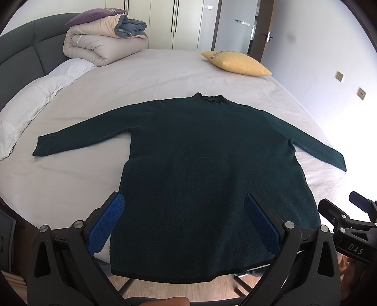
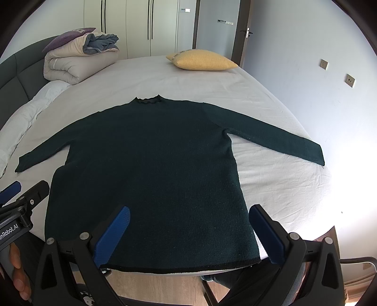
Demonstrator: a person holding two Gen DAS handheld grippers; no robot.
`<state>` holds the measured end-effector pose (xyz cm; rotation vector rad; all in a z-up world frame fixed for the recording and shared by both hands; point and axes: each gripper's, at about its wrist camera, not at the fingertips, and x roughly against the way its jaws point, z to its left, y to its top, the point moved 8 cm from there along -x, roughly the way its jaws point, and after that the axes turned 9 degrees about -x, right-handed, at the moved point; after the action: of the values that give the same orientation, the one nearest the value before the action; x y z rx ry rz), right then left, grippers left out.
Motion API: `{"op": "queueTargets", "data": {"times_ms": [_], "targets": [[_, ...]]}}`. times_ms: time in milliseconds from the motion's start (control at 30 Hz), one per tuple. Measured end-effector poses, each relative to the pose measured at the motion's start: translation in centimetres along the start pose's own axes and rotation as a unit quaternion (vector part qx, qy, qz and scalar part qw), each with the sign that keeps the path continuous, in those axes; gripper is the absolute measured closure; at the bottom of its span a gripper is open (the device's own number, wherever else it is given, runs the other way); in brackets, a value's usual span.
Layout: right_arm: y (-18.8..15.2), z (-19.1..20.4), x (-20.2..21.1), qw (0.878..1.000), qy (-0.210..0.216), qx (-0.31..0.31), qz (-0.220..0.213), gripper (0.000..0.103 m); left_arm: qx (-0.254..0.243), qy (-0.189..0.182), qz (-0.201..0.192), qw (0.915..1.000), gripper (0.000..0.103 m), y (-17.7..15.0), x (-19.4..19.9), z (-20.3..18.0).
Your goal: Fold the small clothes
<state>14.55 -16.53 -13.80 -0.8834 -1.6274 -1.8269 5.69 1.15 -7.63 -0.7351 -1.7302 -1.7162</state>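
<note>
A dark green sweater (image 1: 207,179) is spread flat on the bed (image 1: 165,73), while the left claw (image 1: 185,204) and right claw (image 2: 189,215) are held released above its hem.

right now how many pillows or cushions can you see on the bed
2: a yellow cushion at the far right of the bed, and a purple pillow atop the folded duvet. Others may be hidden.

White-sheeted bed (image 1: 165,70), grey headboard (image 1: 21,47), pale wardrobe (image 1: 165,21), wooden floor (image 1: 188,289).
</note>
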Motion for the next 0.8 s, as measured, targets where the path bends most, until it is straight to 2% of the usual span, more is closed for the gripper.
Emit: {"op": "queueTargets", "data": {"times_ms": [800], "targets": [[-0.5,-0.4,-0.8,1.0,-0.004,-0.001,0.01,0.0,-0.013,0.004,-0.002,0.9999,0.0,-1.0,-1.0,-0.7]]}}
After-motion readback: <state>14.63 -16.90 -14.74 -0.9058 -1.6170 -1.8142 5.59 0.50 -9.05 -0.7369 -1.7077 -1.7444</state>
